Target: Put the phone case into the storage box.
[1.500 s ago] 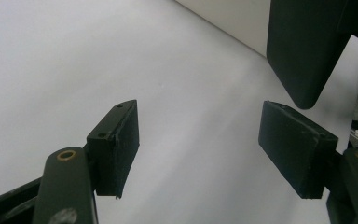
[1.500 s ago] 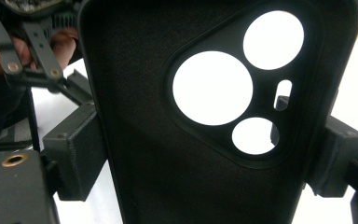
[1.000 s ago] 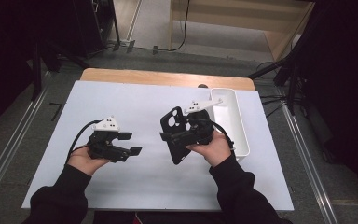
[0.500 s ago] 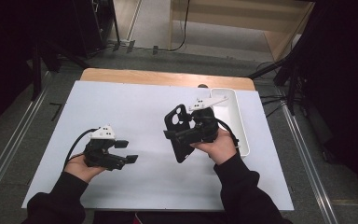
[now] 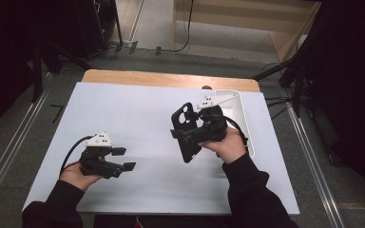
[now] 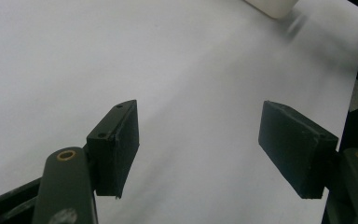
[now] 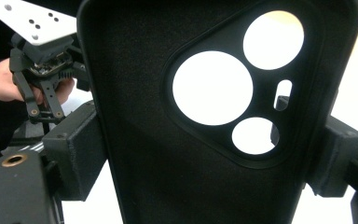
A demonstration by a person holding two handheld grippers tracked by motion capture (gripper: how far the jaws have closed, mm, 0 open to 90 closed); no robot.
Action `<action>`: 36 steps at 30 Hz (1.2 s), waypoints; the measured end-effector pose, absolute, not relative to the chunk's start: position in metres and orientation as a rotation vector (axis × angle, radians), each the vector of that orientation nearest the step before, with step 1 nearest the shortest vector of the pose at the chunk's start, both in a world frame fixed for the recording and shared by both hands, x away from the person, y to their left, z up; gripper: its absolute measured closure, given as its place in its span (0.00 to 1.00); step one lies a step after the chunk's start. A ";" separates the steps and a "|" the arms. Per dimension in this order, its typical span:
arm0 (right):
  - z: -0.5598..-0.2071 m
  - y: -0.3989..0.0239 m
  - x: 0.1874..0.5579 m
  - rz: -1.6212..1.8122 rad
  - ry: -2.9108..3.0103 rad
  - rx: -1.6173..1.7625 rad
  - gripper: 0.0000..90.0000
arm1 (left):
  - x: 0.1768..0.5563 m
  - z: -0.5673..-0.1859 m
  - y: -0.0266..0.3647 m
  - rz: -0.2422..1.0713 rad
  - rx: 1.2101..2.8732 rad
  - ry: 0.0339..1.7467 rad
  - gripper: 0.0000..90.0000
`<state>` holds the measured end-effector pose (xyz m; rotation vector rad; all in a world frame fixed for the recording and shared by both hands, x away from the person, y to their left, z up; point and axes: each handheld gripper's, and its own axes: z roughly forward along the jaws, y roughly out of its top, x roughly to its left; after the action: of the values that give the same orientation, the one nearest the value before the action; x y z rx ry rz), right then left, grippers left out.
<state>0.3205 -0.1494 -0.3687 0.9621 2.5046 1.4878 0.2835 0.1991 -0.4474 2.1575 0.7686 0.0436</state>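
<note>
Black case (image 5: 186,129): clamped in right gripper (image 5: 190,135) — lifted, centre frame.
Left gripper (image 5: 123,159): jaws apart, empty — lower left.
Left to do: setting case down.

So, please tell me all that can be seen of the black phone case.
The black phone case looks like matte, soft plastic, empty, its hollow inner side shown in the right gripper view. Its camera panel has three round holes and a small slot. The right gripper clamps it by both long edges, raised above the white table, tilted, camera end away from the person.

High view looks down; gripper views sit close, sharing the white table (image 5: 138,114).
</note>
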 end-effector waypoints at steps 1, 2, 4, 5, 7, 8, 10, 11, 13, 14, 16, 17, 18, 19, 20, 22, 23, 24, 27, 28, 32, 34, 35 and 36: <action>-0.367 -0.151 0.321 1.493 2.501 0.962 0.14 | 0.283 -0.448 0.200 0.041 2.156 0.770 0.32; -0.366 -0.152 0.322 1.492 2.500 0.967 0.14 | 0.283 -0.448 0.201 0.039 2.161 0.769 0.32; -0.363 -0.155 0.324 1.502 2.494 0.967 0.14 | 0.282 -0.448 0.202 0.040 2.158 0.779 0.32; -0.362 -0.157 0.324 1.500 2.492 0.964 0.14 | 0.281 -0.448 0.204 0.046 2.156 0.783 0.32; -0.362 -0.157 0.325 1.504 2.489 0.968 0.14 | 0.281 -0.448 0.205 0.046 2.154 0.787 0.32; -0.360 -0.160 0.326 1.505 2.486 0.967 0.14 | 0.280 -0.449 0.205 0.046 2.151 0.786 0.32; -0.359 -0.161 0.326 1.504 2.484 0.967 0.14 | 0.280 -0.449 0.207 0.049 2.152 0.797 0.32; -0.358 -0.162 0.327 1.503 2.481 0.967 0.14 | 0.279 -0.449 0.207 0.048 2.150 0.799 0.32; -0.356 -0.164 0.328 1.504 2.475 0.976 0.14 | 0.279 -0.449 0.208 0.050 2.146 0.803 0.32; -0.356 -0.165 0.328 1.504 2.471 0.976 0.14 | 0.279 -0.449 0.209 0.050 2.147 0.806 0.32; -0.354 -0.167 0.328 1.503 2.469 0.978 0.14 | 0.279 -0.449 0.211 0.051 2.143 0.810 0.32; -0.354 -0.167 0.328 1.503 2.469 0.978 0.14 | 0.279 -0.449 0.211 0.051 2.143 0.810 0.32; -0.354 -0.168 0.329 1.504 2.466 0.981 0.14 | 0.279 -0.449 0.211 0.054 2.144 0.810 0.32; -0.354 -0.169 0.329 1.503 2.465 0.980 0.14 | 0.279 -0.449 0.212 0.053 2.143 0.813 0.32; -0.353 -0.169 0.329 1.503 2.463 0.984 0.14 | 0.279 -0.449 0.212 0.051 2.141 0.813 0.32; -0.353 -0.172 0.330 1.497 2.460 0.993 0.14 | 0.279 -0.449 0.213 0.054 2.141 0.813 0.32; -0.352 -0.174 0.330 1.490 2.451 0.997 0.14 | 0.279 -0.449 0.213 0.052 2.140 0.813 0.32; -0.351 -0.175 0.330 1.491 2.447 1.004 0.14 | 0.279 -0.449 0.213 0.052 2.140 0.815 0.32; -0.350 -0.180 0.330 1.484 2.433 1.017 0.14 | 0.279 -0.449 0.212 0.053 2.142 0.815 0.32; -0.350 -0.182 0.331 1.486 2.426 1.017 0.14 | 0.280 -0.449 0.212 0.052 2.141 0.814 0.32; -0.347 -0.191 0.331 1.474 2.395 1.048 0.14 | 0.280 -0.449 0.213 0.053 2.142 0.813 0.32; -0.345 -0.195 0.330 1.476 2.382 1.065 0.14 | 0.280 -0.449 0.213 0.054 2.140 0.819 0.32; -0.345 -0.197 0.331 1.477 2.374 1.066 0.14 | 0.280 -0.449 0.213 0.053 2.142 0.821 0.32; -0.345 -0.199 0.331 1.474 2.370 1.074 0.14 | 0.280 -0.449 0.213 0.053 2.142 0.821 0.32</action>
<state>0.3307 -0.1988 -0.3446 1.0738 2.3697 1.4744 0.2800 0.2133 -0.4493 2.1422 0.8207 0.0525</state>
